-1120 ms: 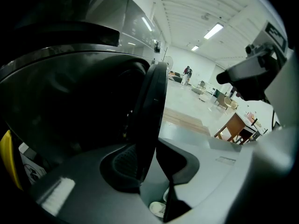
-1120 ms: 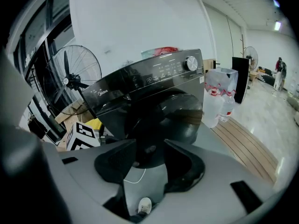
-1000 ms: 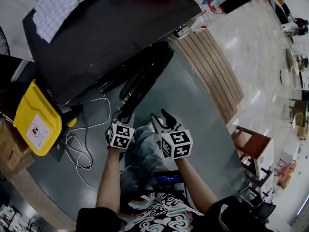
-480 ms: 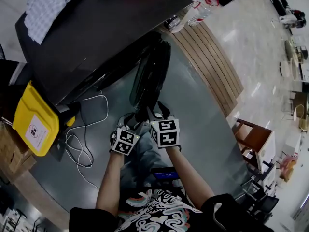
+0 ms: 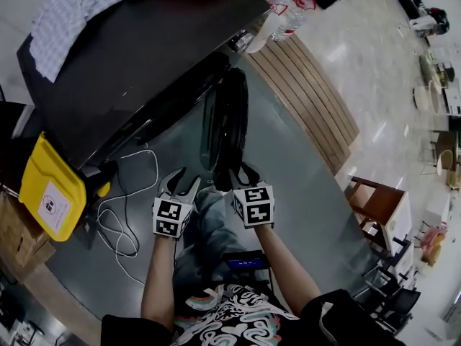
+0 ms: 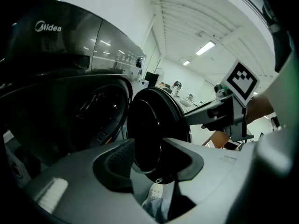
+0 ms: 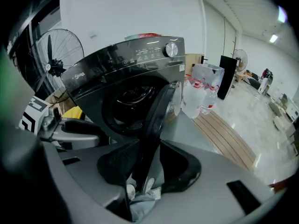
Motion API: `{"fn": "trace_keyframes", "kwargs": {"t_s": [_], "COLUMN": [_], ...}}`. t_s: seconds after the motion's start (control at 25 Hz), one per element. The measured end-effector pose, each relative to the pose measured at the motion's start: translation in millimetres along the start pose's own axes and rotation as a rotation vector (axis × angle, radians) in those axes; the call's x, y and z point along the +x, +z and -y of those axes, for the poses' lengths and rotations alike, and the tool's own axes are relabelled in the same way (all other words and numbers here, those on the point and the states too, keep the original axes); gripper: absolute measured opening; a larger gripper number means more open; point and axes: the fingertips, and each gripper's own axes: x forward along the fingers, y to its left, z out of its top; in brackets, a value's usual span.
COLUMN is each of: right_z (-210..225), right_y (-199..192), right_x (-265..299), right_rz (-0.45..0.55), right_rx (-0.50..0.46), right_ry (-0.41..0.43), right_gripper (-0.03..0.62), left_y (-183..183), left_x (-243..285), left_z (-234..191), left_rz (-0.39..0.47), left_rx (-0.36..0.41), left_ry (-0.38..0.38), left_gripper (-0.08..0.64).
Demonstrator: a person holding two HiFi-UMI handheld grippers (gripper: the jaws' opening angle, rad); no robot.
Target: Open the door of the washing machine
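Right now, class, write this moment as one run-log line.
door: swung open | right gripper: door edge between fingers, just closing, not yet clamped | left gripper: open, empty, fingers just eased inward

The head view looks steeply down; both gripper views sit low, close before the glossy black washing machine (image 5: 144, 56), all three sharing its round dark door (image 5: 225, 128).
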Motion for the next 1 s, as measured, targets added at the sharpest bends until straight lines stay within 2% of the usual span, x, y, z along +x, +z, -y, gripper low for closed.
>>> {"fn": "trace_keyframes", "kwargs": {"t_s": [0.2,0.32,0.4,0.76,1.0], "right_z": [38,59,72,141,184], "right_y": [-13,-16,-18,-23,-14], "right_x": [-15,-21,-24,-36,-43], "right_rz": [-0.021,-0.024,-0.027,-0.039,-0.060], "right_rx": [0.020,0.009,0.012,0.045,-0.079], "right_ry": [-0.062,-0.091,-0.111,-0.237,-0.350], "right_gripper": [0.124,0.121,0.118,0.120,0.113], "left_y": [26,32,36,45,54], "left_x": [4,9,13,30,38], "left_z": [5,12,17,14,5], "left_rz": [0.038,0.001,-0.004,-0.012,-0.020], "left_rx": [0.009,0.128,0.164,0.120,0.109], "left_ry": [0.016,0.012,0.003,0.018,0.040], "left_gripper": [0.181,0.181,0.179,0.173,0.167]}}
